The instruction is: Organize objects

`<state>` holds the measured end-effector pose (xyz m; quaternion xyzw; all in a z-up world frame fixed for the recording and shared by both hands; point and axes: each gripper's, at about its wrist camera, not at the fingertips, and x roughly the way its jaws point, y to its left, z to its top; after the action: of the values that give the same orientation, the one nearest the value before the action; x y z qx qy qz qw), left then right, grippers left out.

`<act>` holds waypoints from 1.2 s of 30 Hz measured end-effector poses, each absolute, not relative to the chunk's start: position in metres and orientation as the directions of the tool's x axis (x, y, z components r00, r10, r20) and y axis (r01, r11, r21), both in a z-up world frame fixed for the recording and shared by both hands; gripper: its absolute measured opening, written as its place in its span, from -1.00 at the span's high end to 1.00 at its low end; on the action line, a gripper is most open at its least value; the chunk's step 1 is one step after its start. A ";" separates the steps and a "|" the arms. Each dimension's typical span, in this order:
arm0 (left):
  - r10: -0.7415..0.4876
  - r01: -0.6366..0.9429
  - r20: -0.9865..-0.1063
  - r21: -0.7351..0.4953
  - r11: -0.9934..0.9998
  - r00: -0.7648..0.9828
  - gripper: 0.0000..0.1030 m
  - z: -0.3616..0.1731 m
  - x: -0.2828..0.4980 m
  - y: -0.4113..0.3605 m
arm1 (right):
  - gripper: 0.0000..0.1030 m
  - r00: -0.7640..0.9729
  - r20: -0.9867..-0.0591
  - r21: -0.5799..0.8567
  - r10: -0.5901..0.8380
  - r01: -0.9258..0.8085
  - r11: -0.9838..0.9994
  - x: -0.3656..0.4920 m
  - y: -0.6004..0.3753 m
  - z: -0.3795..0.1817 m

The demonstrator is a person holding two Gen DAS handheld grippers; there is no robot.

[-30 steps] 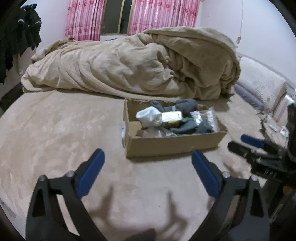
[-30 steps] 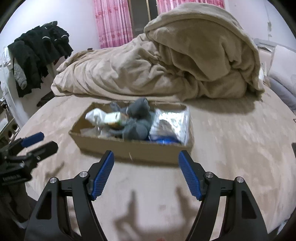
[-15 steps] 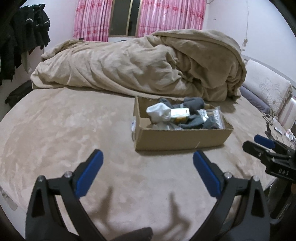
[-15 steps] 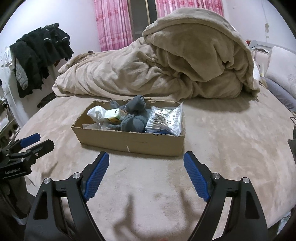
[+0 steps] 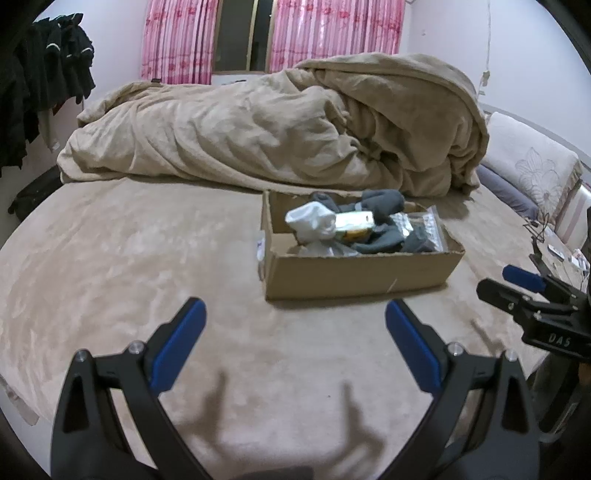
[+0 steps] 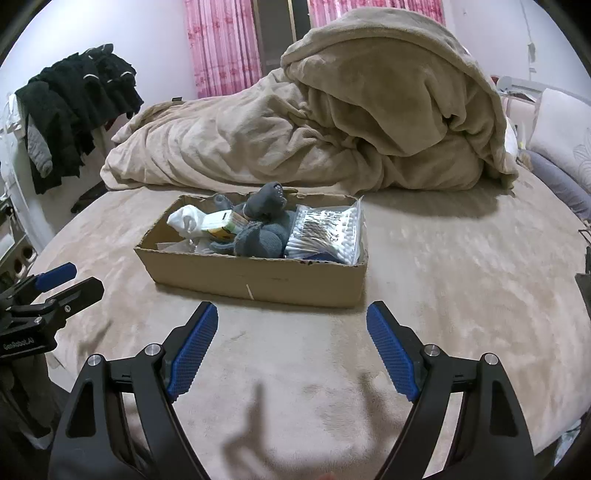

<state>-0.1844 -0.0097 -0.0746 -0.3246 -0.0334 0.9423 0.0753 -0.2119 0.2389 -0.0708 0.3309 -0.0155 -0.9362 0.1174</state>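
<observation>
A shallow cardboard box (image 5: 354, 273) (image 6: 258, 280) sits on the beige bed. It holds grey socks (image 6: 258, 236) (image 5: 384, 203), a white crumpled item (image 5: 310, 221) (image 6: 186, 218), a small yellow carton (image 5: 354, 223) (image 6: 225, 223) and a clear bag of cotton swabs (image 6: 325, 232) (image 5: 421, 229). My left gripper (image 5: 293, 314) is open and empty, hanging over the bedspread in front of the box. My right gripper (image 6: 291, 317) is open and empty, also in front of the box. Each gripper shows at the edge of the other's view, the right one (image 5: 532, 291) and the left one (image 6: 55, 284).
A large heaped beige duvet (image 5: 280, 129) lies behind the box. Dark clothes (image 6: 77, 110) hang at the left. Pillows (image 5: 528, 170) lie at the right. Pink curtains (image 5: 332, 33) hang at the back wall. The bed edge curves round near both grippers.
Both grippers have drawn back and risen from the box, so it looks farther away. Both stayed open and empty. The box contents are unchanged.
</observation>
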 end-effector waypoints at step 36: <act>0.142 -0.106 -0.603 -0.094 -0.990 -0.785 -0.92 -0.074 -0.184 -0.009 | -0.66 -0.748 -0.618 0.115 -0.241 0.217 -0.969 -0.211 0.238 -0.070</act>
<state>-0.1842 -0.0092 -0.0743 -0.3210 -0.0275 0.9444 0.0657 -0.2105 0.2381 -0.0698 0.3330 -0.0180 -0.9348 0.1225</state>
